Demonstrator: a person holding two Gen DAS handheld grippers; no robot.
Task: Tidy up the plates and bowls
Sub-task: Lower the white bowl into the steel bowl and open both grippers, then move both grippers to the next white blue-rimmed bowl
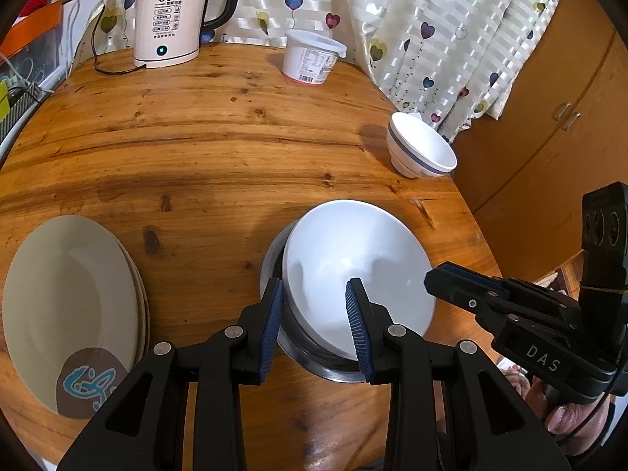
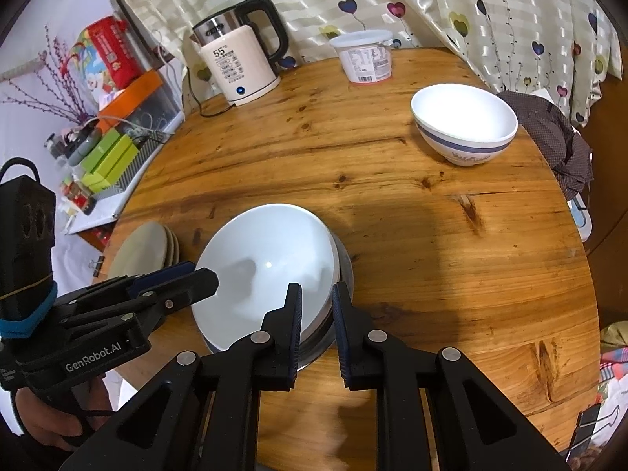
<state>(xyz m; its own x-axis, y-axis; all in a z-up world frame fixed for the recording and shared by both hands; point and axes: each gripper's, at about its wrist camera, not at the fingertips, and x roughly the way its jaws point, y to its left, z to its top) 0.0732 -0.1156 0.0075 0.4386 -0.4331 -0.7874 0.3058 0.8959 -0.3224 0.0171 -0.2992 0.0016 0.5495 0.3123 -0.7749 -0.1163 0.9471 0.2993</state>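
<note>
A plain white bowl [image 1: 353, 271] sits tilted inside a steel bowl [image 1: 271, 274] near the table's front edge; both also show in the right wrist view, the white bowl [image 2: 267, 271] and the steel bowl [image 2: 345, 271]. My left gripper [image 1: 314, 302] is open, its fingers straddling the near left rim of both bowls. My right gripper [image 2: 317, 306] stands partly open, its fingers straddling the right rims of the bowls. A white bowl with a blue band [image 1: 420, 147] [image 2: 465, 123] stands alone at the right. A stack of beige plates [image 1: 70, 306] [image 2: 147, 251] lies at the left.
On the round wooden table [image 1: 219, 149], an electric kettle [image 1: 172, 15] with its cord and a white lidded tub [image 1: 312, 57] stand at the back by the curtain. A wooden cabinet [image 1: 549, 125] is to the right. A cluttered shelf [image 2: 114, 137] is at left.
</note>
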